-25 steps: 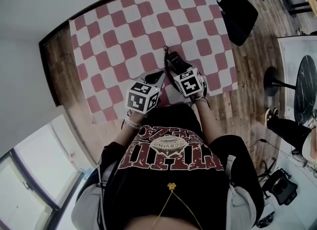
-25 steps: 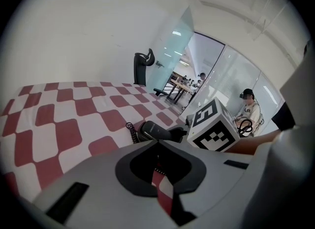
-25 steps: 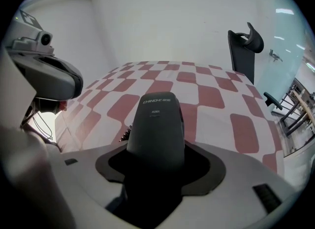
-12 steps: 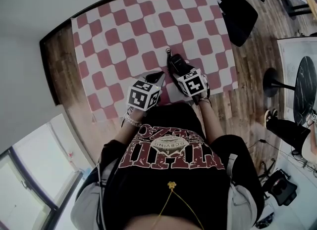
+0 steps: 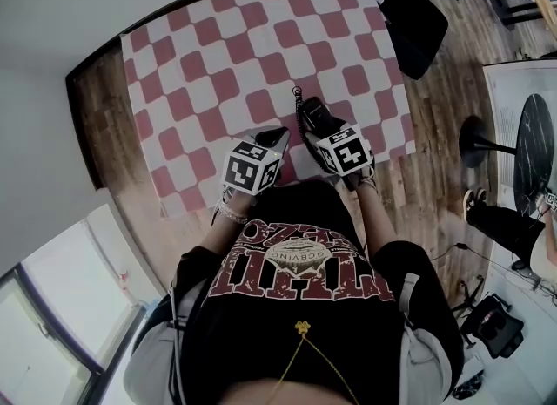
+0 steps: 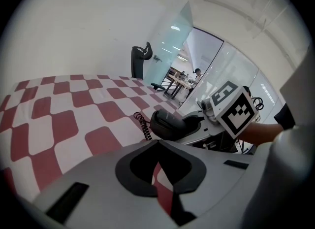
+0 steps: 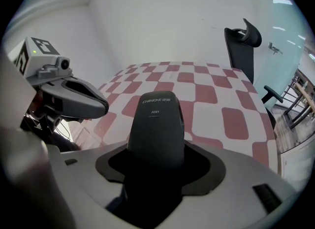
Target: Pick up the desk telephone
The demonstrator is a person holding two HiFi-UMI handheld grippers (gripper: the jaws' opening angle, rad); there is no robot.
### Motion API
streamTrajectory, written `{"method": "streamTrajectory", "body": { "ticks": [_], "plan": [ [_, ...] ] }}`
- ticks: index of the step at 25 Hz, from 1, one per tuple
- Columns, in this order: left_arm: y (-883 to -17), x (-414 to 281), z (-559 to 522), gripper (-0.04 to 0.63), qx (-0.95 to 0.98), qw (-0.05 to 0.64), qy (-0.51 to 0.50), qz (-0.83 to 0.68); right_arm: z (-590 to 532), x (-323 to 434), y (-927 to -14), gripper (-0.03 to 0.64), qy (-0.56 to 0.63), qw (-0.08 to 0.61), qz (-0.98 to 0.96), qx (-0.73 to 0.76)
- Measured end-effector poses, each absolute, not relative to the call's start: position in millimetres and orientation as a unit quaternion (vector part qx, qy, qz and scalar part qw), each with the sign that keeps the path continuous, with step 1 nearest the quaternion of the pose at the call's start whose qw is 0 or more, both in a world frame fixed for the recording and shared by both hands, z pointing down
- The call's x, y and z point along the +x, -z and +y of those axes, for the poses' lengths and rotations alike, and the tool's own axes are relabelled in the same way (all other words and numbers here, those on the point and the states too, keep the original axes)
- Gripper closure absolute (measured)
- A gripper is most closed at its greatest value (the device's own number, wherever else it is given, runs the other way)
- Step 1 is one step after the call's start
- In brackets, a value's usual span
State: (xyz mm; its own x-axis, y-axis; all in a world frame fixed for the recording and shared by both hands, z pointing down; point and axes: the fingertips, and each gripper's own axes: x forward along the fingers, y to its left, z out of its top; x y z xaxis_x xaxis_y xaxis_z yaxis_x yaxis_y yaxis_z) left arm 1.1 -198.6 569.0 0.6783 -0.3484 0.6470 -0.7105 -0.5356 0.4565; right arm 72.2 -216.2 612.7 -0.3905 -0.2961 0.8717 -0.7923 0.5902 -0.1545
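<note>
looks close to done. grips the desk telephone [image 7: 156,124] in the right gripper [image 7: 155,161], fingers clamped on both sides of its lower body, top end poking forward. seems to hold it just above the red and white checked cloth [image 5: 218,55], near the front edge of the counter [image 5: 100,107], and cannot confirm full clearance underneath from any view. carries the left gripper [image 6: 158,143] just beside it, fingers pressed together on nothing, with only cloth beyond the tips. leaves, at a guess, little more than a clean raise and a steady hold. may call for care with the coiled cord [image 6: 144,124] dangling off the far end, likely to drag or snag on the cloth.

appears as a dark, nearly black plastic piece, long, rounded and matte, with small pale lettering near the top. resembles a handset more than a full set. shows no base, keypad or cradle anywhere on the counter. probably handles light and rigid, perhaps a little slippery along the curved shell.
</note>
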Motion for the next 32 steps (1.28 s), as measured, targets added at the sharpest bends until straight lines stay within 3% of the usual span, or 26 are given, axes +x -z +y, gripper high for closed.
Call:
{"method": "streamTrajectory", "body": {
  "ticks": [32],
  "plan": [
    [-580.3,4.8,-194.2,0.588,0.836,0.366,-0.268,-0.308,-194.1,53.1,-496.4,0.334,-0.239,0.468,-0.811,0.258]
  ]
}}
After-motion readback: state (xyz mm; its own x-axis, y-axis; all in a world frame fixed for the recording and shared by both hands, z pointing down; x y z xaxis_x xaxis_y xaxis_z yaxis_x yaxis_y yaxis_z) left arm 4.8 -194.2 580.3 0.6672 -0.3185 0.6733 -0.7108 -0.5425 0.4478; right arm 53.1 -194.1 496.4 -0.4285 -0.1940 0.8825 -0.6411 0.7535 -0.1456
